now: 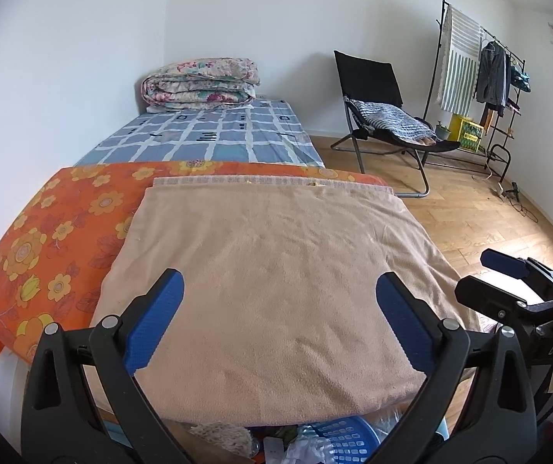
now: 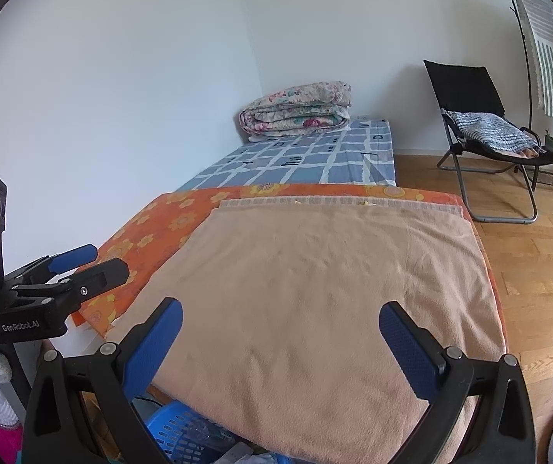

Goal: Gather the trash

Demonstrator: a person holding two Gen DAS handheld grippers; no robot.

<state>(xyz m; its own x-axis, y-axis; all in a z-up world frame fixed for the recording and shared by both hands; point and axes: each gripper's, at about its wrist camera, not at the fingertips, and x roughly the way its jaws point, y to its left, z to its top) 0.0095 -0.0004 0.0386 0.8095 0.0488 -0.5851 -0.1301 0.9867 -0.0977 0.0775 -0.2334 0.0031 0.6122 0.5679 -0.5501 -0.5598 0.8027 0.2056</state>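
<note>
Both grippers are wide open and hold nothing. The left gripper [image 1: 279,317] and the right gripper [image 2: 280,344] hang side by side above a peach towel [image 1: 276,270] that is spread flat over a table. Under the towel is an orange flower cloth [image 1: 52,239].

The trash is not in front of the fingers. It is down low, below them and back toward the person, under the near edge of the towel. There a blue plastic basket [image 1: 344,440] sits with crumpled white paper or plastic [image 1: 303,446] just beside it or in it. I cannot tell which. In the right wrist view the same basket [image 2: 176,437] peeks out below the left finger.

What could go wrong? The grippers point out over the towel, so the low stuff is nearly out of sight. A grab made blind could miss the trash. It could also pinch the towel edge, which hangs right over the basket, and drag the towel and the orange cloth off the table.

The two grippers are near each other, so they could bump if both dip down at once.

The crumpled bits look light and soft. A gripper could slip off them or push them deeper under the table. A fuzzy tan thing [image 1: 218,435] lies beside the basket, and it may get picked up by mistake.
</note>
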